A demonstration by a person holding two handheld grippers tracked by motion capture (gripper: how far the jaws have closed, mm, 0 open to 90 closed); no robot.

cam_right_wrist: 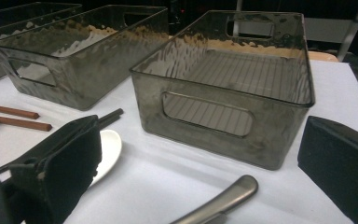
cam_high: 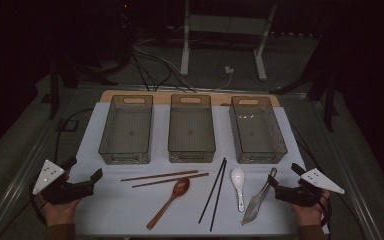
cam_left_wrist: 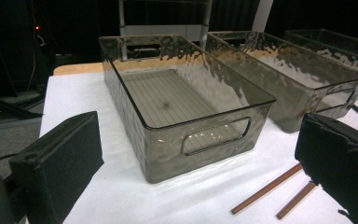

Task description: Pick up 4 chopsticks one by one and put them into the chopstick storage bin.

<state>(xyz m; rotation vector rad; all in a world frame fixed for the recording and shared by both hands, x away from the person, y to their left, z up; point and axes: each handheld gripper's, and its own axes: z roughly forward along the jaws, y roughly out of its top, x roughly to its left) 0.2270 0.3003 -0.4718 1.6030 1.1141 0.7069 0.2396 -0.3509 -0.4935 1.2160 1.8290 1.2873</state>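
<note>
Resting apart, left claw (cam_high: 91, 181) and right claw (cam_high: 278, 189) gape beside cutlery.

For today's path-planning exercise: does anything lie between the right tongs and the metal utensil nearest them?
Nothing visible does. The right tongs stand open just right of the metal utensil, with bare white cloth between. The white spoon lies beyond it.

We log: wooden table (cam_high: 111, 93) under white rectangular sheet (cam_high: 110, 210). On sheet, far row: three smoky clear plastic bins (cam_high: 126, 130) (cam_high: 191, 129) (cam_high: 257, 130). Near row, left to right: brown wooden chopstick pair (cam_high: 164, 178), brown wooden spoon (cam_high: 170, 201), black chopstick pair (cam_high: 214, 193), white ceramic spoon (cam_high: 238, 186), metal tongs (cam_high: 259, 199).
</note>
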